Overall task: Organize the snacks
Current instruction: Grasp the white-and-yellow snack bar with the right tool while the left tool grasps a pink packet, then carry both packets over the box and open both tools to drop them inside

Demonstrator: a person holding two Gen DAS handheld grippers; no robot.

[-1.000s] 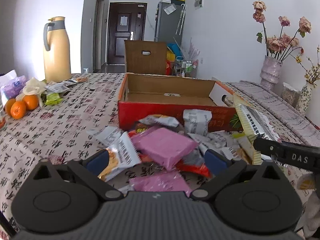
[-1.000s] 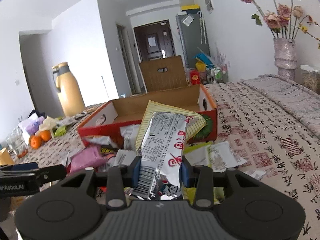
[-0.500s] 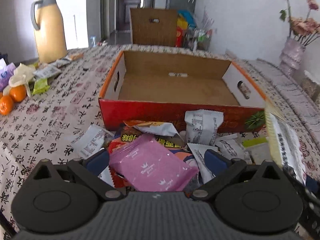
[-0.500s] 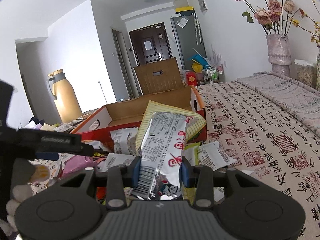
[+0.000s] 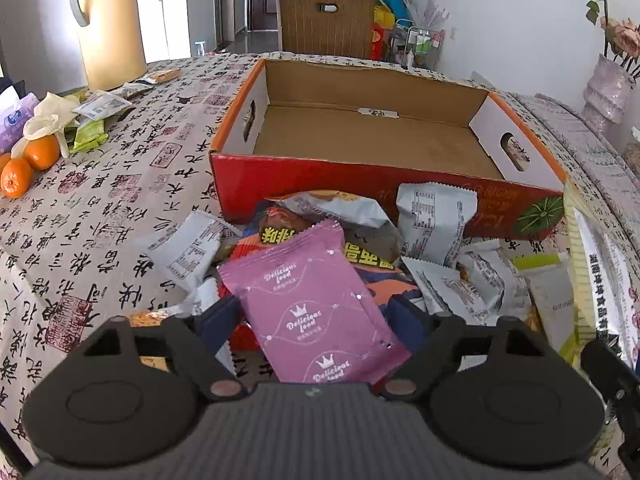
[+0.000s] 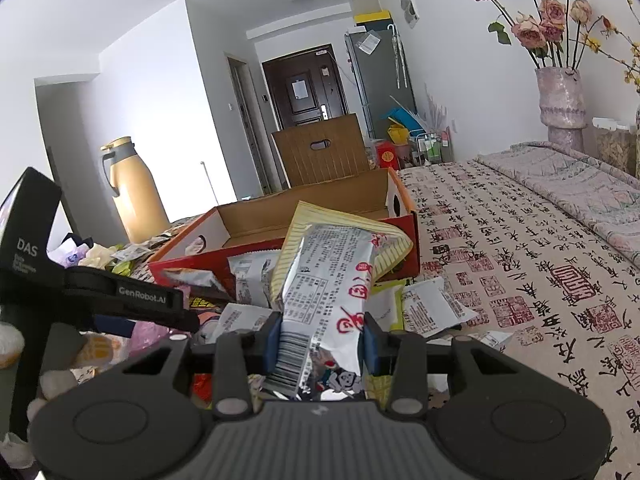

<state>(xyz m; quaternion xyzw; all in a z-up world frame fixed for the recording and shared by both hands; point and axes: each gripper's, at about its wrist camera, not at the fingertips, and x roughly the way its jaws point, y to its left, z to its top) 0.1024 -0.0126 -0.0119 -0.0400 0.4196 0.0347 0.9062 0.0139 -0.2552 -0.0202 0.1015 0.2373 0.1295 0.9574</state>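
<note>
An open red cardboard box (image 5: 360,176) stands empty on the table behind a pile of snack packets (image 5: 436,224). My left gripper (image 5: 312,316) points down at the pile and its jaws are closing. A pink "Delicious food" packet (image 5: 304,280) lies between them, on top of the pile; the pads stand at its edges without clearly pressing on it. My right gripper (image 6: 320,340) is shut on a silver packet with red print (image 6: 324,272), held above the pile, with a yellow striped packet (image 6: 308,220) standing behind it. The box (image 6: 304,200) lies beyond it.
A yellow thermos jug (image 5: 112,28), oranges (image 5: 28,160) and small packets sit at the table's left. A wooden chair back (image 5: 324,20) rises behind the box. A vase of dried roses (image 6: 560,100) stands at the right. The patterned tablecloth (image 6: 520,260) stretches right of the pile.
My left gripper has moved forward over the pile and tipped downward; the pink packet now sits between its jaws, which have narrowed. The right gripper keeps still with its packet.
</note>
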